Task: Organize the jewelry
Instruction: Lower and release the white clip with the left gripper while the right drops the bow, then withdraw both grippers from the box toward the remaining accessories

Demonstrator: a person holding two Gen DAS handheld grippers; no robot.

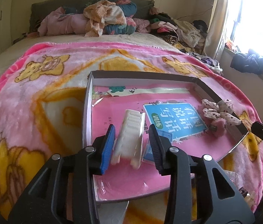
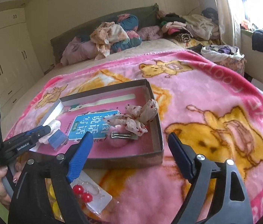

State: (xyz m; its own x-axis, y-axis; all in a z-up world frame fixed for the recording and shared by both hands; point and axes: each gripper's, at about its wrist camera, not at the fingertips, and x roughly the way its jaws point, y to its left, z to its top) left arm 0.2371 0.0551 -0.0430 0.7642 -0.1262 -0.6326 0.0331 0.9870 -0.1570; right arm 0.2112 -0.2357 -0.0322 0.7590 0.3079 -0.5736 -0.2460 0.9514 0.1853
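While left claw sits over box, I see cream hair clip between its pads, left pad touching, right pad gap unclear. Right claw wide apart, holding nothing; bow ahead in box, red earrings below left finger.

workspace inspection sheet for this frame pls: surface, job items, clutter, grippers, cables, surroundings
Surface: pink cartoon blanket spread on a bed.
Job's things: shallow box holding a white hair claw, a spotted bow clip and a book; red ball earrings on a card lie outside the box.
Clutter: clothes pile at the headboard.
Grippers: left gripper jaws either side of the claw, small gaps visible; right gripper open, empty.
Cables: nothing seen.
Surroundings: wardrobe, bright window.
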